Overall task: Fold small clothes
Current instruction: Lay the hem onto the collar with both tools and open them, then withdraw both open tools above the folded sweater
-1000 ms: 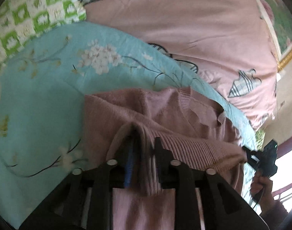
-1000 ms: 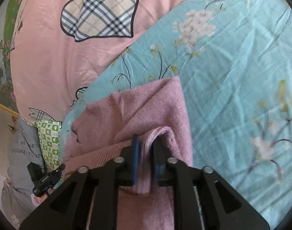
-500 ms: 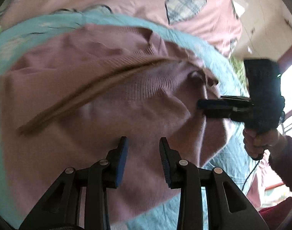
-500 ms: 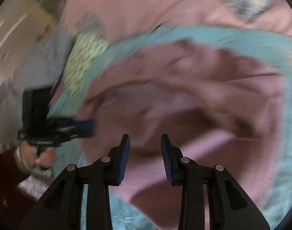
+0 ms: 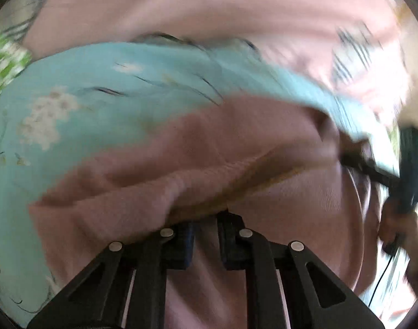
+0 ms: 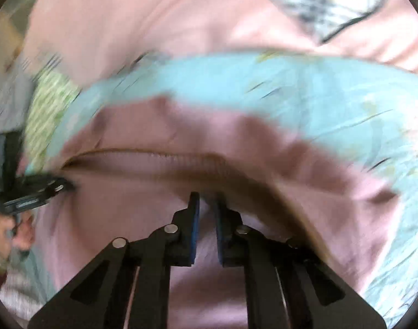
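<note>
Sweater [image 5: 236,148] in dusty pink knit lies spread on the turquoise floral sheet [image 5: 99,87], and every place below is given from that sweater. Both views are smeared by motion, so fine detail is lost. A long fold with a ribbed edge [image 6: 198,159] runs across the sweater's middle from side to side.

At the sweater's near edge the left gripper [image 5: 204,235] has its tips tucked under a raised fold of the knit; its jaws stand a narrow gap apart with pink cloth showing between them, but whether they pinch the cloth cannot be told. Near the sweater's other end, the right gripper [image 6: 207,219] points at the ribbed fold, its blue-padded jaws likewise a small gap apart with knit between and behind them; a grip there cannot be told either.

Beyond the sweater's far edge, past the turquoise sheet, lies a pink quilt [image 6: 154,22] with a plaid patch [image 6: 318,0].
</note>
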`<state>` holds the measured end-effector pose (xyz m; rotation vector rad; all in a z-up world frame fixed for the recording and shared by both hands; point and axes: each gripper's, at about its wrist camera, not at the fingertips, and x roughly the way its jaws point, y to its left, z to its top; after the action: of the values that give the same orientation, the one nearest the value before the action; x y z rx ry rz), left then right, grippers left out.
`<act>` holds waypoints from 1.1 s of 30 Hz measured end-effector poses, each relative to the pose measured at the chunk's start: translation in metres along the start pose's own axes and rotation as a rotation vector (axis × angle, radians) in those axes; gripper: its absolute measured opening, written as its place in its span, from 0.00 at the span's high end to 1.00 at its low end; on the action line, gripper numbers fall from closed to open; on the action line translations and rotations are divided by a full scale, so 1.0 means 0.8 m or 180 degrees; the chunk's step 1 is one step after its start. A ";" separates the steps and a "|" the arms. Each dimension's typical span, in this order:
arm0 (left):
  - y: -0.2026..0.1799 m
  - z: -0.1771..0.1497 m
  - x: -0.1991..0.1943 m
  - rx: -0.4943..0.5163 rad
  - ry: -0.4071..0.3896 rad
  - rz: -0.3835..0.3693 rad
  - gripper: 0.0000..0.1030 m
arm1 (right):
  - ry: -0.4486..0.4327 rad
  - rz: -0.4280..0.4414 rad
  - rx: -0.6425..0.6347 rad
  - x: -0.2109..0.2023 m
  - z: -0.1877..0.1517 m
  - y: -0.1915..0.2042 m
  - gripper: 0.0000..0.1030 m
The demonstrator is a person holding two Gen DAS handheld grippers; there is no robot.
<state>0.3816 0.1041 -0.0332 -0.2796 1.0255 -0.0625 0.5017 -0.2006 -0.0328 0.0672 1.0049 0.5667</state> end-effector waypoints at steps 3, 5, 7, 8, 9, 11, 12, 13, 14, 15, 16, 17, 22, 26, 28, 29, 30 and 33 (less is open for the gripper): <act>0.022 0.014 -0.005 -0.0251 -0.0087 0.0029 0.86 | -0.0282 -0.0112 0.0441 -0.009 0.011 -0.028 0.89; 0.023 0.012 -0.012 -0.0258 -0.0122 0.0089 0.86 | -0.0396 -0.0149 0.0621 -0.018 0.013 -0.036 0.88; 0.025 0.007 -0.030 -0.0277 -0.0229 0.0174 0.84 | -0.0468 -0.0129 0.0676 -0.033 0.009 -0.041 0.86; 0.027 0.004 -0.040 -0.0314 -0.0285 0.0191 0.81 | -0.0502 -0.0092 0.0687 -0.044 0.004 -0.045 0.86; 0.032 -0.003 -0.053 -0.0383 -0.0353 0.0187 0.75 | -0.0539 -0.0065 0.0691 -0.056 0.001 -0.045 0.86; 0.036 -0.010 -0.072 -0.0503 -0.0412 0.0273 0.59 | -0.0571 0.0028 0.0687 -0.076 -0.007 -0.050 0.86; 0.040 -0.016 -0.080 -0.0566 -0.0436 0.0312 0.56 | -0.0569 0.0069 0.0678 -0.081 -0.014 -0.042 0.86; 0.045 -0.023 -0.090 -0.0619 -0.0432 0.0292 0.57 | -0.0548 0.0111 0.0662 -0.091 -0.023 -0.040 0.86; 0.051 -0.032 -0.098 -0.0683 -0.0427 0.0233 0.57 | -0.0521 0.0145 0.0641 -0.098 -0.034 -0.034 0.86; 0.051 -0.044 -0.108 -0.0731 -0.0446 0.0127 0.58 | -0.0491 0.0194 0.0613 -0.102 -0.043 -0.030 0.86; 0.047 -0.055 -0.115 -0.0729 -0.0454 0.0022 0.58 | -0.0464 0.0238 0.0583 -0.107 -0.053 -0.025 0.86; 0.038 -0.066 -0.119 -0.0686 -0.0439 -0.0097 0.58 | -0.0417 0.0288 0.0536 -0.111 -0.066 -0.017 0.86; 0.001 -0.133 -0.114 -0.0506 -0.0171 -0.0277 0.56 | -0.0153 0.0391 0.0411 -0.116 -0.131 0.000 0.85; 0.023 -0.157 -0.098 -0.0670 -0.0092 -0.0006 0.61 | 0.0048 0.0079 0.0564 -0.110 -0.176 -0.022 0.85; 0.038 -0.164 -0.103 -0.0731 -0.0135 0.0138 0.62 | 0.0076 -0.0116 0.0641 -0.110 -0.190 -0.040 0.85; 0.045 -0.166 -0.106 -0.0752 -0.0134 0.0206 0.62 | 0.0044 -0.0142 0.0704 -0.114 -0.195 -0.048 0.85; 0.053 -0.168 -0.111 -0.0803 -0.0132 0.0201 0.62 | 0.0017 -0.0158 0.0756 -0.117 -0.198 -0.055 0.85; 0.061 -0.173 -0.125 -0.0850 -0.0144 0.0190 0.62 | -0.0028 -0.0153 0.0887 -0.128 -0.204 -0.065 0.85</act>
<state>0.2079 0.1411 -0.0295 -0.4908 0.9965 0.1352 0.3491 -0.3266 -0.0586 0.2915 1.0689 0.3795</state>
